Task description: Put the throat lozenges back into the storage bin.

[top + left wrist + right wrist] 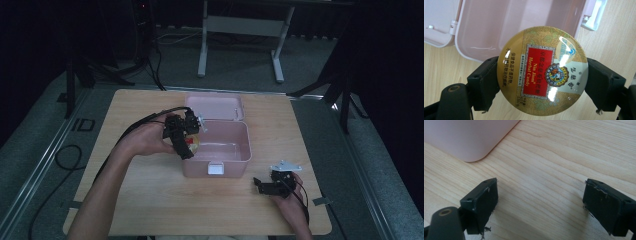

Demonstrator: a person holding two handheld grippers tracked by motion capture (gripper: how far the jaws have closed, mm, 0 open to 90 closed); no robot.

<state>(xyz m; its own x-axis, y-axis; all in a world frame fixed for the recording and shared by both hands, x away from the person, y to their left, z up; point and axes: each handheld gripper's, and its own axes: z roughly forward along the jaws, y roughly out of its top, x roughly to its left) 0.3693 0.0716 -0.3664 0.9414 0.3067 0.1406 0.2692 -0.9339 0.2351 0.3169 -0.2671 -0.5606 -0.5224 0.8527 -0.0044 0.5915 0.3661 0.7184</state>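
A round gold candy tin [542, 71] with a red label is clamped between the jaws of my left gripper [542, 85]. In the high view that left gripper [186, 139] holds the tin [192, 144] over the left rim of an open pink plastic box [225, 159]. The box's interior [519, 27] looks bare beneath the tin. My right gripper [265, 186] rests low over the wooden table near the box's front right corner, jaws wide apart with nothing between them. The right gripper [540, 205] faces bare wood, with the box's corner [466, 137] ahead to the left.
The box lid [215, 106] lies open flat behind the box, and a white latch [216, 168] sits on its front wall. The wooden table [150, 200] ends close behind the right hand. Cables trail off the left edge to the floor.
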